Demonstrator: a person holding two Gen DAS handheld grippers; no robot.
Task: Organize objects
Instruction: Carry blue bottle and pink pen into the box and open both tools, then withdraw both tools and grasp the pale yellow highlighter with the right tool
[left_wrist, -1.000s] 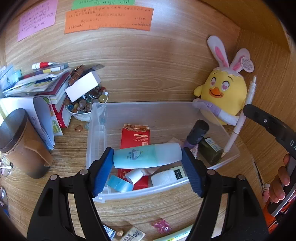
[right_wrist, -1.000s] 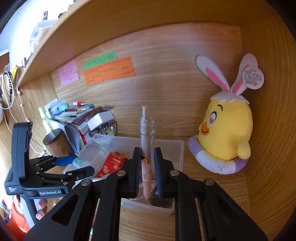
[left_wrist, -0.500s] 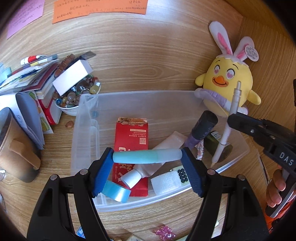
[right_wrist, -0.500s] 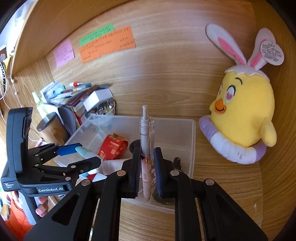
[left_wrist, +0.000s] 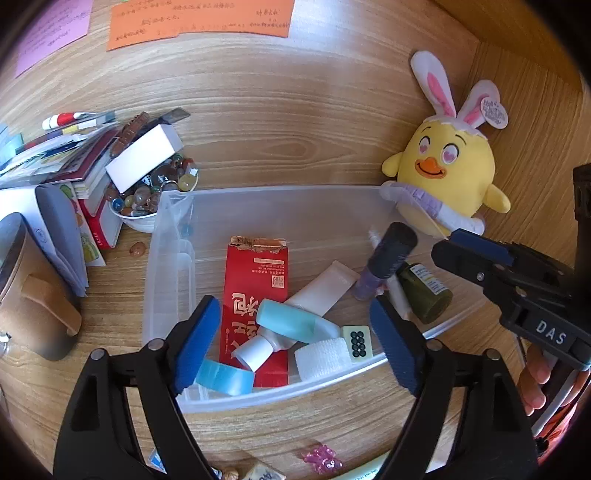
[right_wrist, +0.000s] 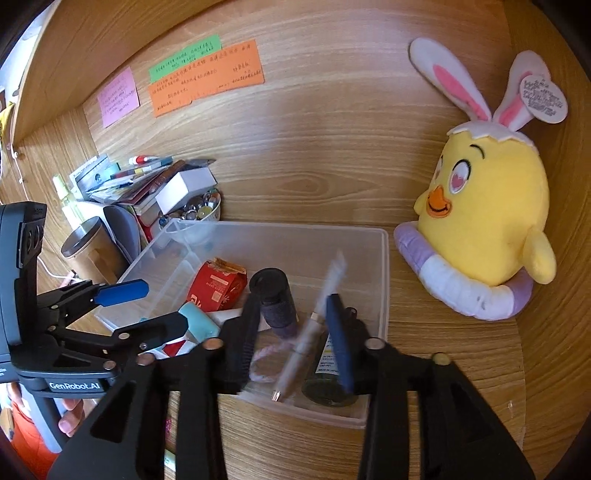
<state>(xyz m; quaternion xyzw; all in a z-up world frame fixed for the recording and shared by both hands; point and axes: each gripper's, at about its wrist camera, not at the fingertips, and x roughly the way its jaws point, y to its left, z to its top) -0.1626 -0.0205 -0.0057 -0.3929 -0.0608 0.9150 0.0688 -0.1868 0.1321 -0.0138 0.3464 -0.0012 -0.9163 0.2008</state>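
Both opening grippers released: pen (right_wrist: 306, 339) and tube (left_wrist: 295, 323) lie in cluttered bin (left_wrist: 162, 280).

Tube (left_wrist: 295, 320) lies in the bin (left_wrist: 273, 201); plush toy (left_wrist: 448, 177) right behind.

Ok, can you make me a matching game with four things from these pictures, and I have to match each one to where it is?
Things:
1. plush chick
2. red packet
3. marbles
4. pink sticky note

Places:
A. in a white bowl left of the clear bin
B. stuck on the wooden back wall
C. lying flat inside the clear bin
D. on the desk to the right of the clear bin

Right pairs: 1-D, 2-C, 3-A, 4-B
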